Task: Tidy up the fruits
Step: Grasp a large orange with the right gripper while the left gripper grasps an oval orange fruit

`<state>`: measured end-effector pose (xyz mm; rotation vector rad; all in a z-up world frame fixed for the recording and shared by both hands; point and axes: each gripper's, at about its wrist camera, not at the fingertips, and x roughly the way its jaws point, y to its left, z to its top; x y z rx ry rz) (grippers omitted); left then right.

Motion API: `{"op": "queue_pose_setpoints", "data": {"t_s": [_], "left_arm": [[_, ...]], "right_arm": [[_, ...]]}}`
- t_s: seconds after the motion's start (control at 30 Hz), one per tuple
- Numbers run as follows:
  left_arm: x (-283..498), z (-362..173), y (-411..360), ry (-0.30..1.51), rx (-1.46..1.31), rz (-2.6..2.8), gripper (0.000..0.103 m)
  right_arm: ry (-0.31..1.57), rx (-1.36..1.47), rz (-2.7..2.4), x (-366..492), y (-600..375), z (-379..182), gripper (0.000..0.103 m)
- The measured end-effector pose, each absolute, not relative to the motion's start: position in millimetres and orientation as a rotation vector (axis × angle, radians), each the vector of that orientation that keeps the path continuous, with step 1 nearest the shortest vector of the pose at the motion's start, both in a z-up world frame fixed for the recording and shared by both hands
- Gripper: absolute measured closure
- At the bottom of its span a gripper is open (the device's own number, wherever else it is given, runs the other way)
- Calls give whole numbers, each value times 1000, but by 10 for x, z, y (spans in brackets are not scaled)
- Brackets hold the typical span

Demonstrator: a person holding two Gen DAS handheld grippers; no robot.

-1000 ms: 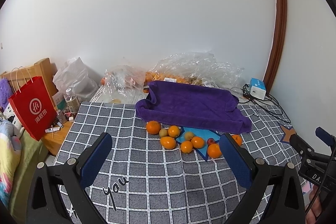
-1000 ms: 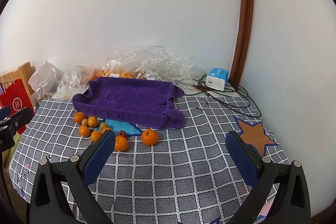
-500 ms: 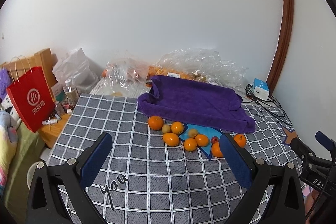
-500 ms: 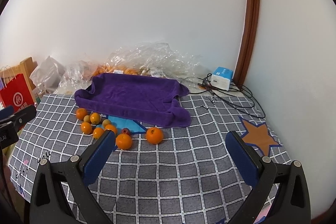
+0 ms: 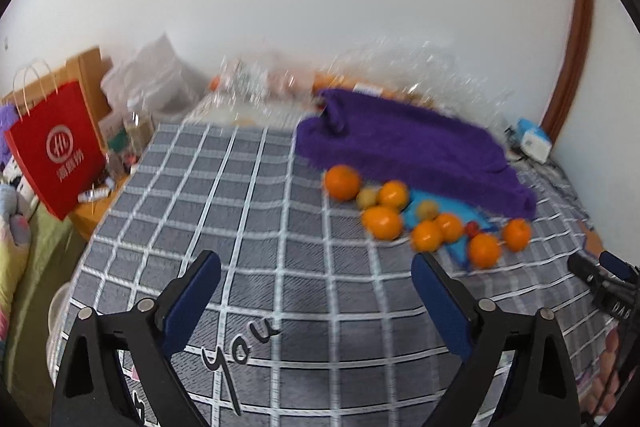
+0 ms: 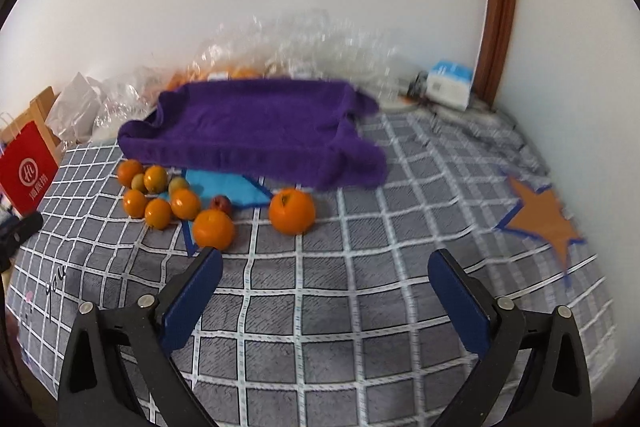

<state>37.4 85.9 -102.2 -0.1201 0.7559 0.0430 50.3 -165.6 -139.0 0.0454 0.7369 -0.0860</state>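
Observation:
Several oranges lie on a grey checked blanket (image 5: 256, 227) in front of a purple towel (image 5: 404, 147). The nearest ones in the right wrist view are an orange (image 6: 292, 211) and another (image 6: 213, 229). Two small greenish fruits (image 6: 178, 183) and one small red fruit (image 6: 221, 203) lie among them, around a blue star patch (image 6: 228, 189). My left gripper (image 5: 316, 279) is open and empty, above the blanket left of the fruit. My right gripper (image 6: 325, 277) is open and empty, just in front of the fruit.
Clear plastic bags (image 6: 304, 43) with more oranges lie behind the towel by the wall. A red paper bag (image 5: 56, 147) stands at the left on a wooden stand. A blue-white box (image 6: 450, 83) and cables sit in the back right corner. An orange star patch (image 6: 540, 215) is on the right.
Both grippers have dropped lower and moved closer to the fruit; the left view has swung so the fruit sits to its right. Both views are motion-blurred. The fruit has not moved.

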Motion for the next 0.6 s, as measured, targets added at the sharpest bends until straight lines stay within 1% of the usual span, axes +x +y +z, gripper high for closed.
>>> {"op": "queue_pose_setpoints", "data": {"t_s": [0.03,0.1,0.13,0.2,0.23,0.33,0.5,0.53,0.57,0.6], "left_arm": [[413,-1078,893,778,-128,36,18],[502,-1221,1000,824,-149,26,24],[532,-1263,1021,830,-152,28,24],[603,-1361,1072,846,-142,48,24],[629,-1388,1071,853,-133,56,24],[711,-1490,1086,898,-104,72,24],[756,-1601,1116,911,-104,77,24],[759,-1595,1120,909,-99,77,24],[765,-1581,1101,911,-94,66,24],[776,-1567,1088,914,-94,50,24]], "right_arm": [[752,61,-78,538,-1671,-1431,6],[786,87,-40,655,-1677,-1551,14],[791,80,-29,708,-1655,-1600,16],[788,50,-30,808,-1610,-1673,24],[782,50,-29,852,-1603,-1688,26],[787,88,1,1031,-1633,-1724,27],[831,83,26,1358,-1627,-1812,32],[851,80,34,1413,-1617,-1861,34],[869,67,36,1465,-1600,-1915,41],[878,58,33,1486,-1591,-1946,44]]}}
